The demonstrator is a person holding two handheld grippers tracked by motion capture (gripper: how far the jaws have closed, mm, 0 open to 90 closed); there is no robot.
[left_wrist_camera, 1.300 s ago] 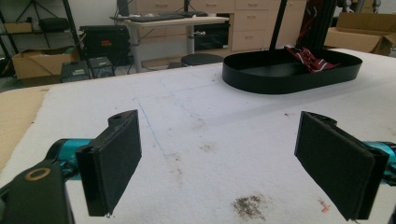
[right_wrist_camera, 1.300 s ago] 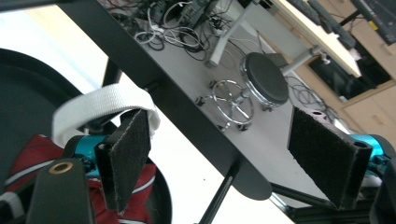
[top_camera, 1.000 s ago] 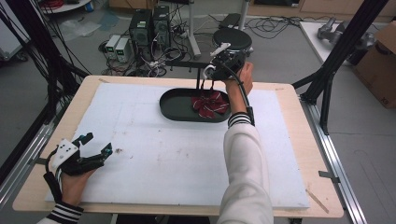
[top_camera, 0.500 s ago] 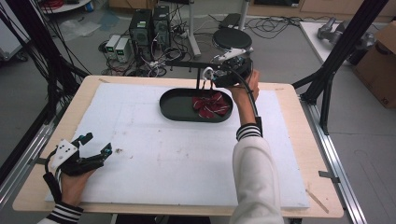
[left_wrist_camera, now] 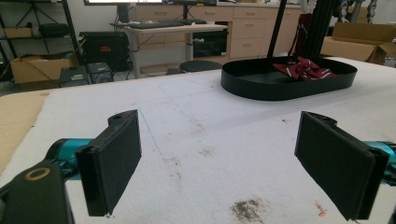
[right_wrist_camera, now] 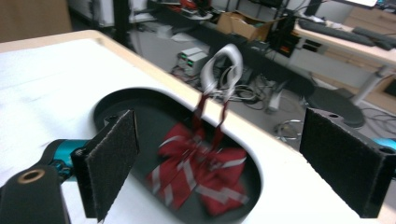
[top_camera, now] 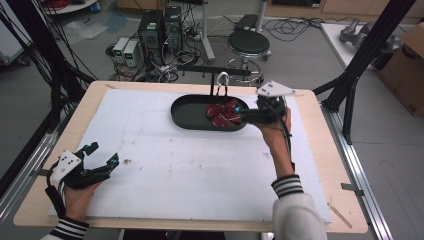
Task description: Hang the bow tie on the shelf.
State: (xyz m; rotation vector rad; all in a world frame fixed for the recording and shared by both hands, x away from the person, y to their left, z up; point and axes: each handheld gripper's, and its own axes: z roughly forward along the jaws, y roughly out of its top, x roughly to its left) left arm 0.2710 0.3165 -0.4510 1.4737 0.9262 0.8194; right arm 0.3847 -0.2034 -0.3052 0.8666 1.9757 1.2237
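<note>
- While the red bow tie [top_camera: 223, 112] with pale stripes lies inside the black oval tray [top_camera: 189, 113] at the far middle of the white mat [top_camera: 200, 165], the placing looks largely done; its strap rises toward a white clip [top_camera: 222, 78] hung on a dark bar [top_camera: 216, 71] behind the tray, so the bow may be only partly settled.
- As the right gripper view shows, the same bow [right_wrist_camera: 198, 168] sits on the tray floor [right_wrist_camera: 116, 105], its two red straps running up to the white clip [right_wrist_camera: 223, 67] above the far rim; blur hides whether the straps are taut or slack.
- With its jaws standing wide apart, the right gripper [top_camera: 248, 114] hovers at the right end of the tray, just beside the bow, gripping nothing; its pads [right_wrist_camera: 112, 161] frame the bow without touching it.
- Down at the near left corner of the table [top_camera: 320, 125], the left gripper [top_camera: 104, 156] rests well apart from the tray, jaws also spread wide and empty, pads [left_wrist_camera: 114, 158] above bare stained mat [left_wrist_camera: 201, 140].
- What appears left, as a judgement: drawing the right gripper clear of the tray, and freeing the strap from the clip if the bow is meant to lie loose.
</note>
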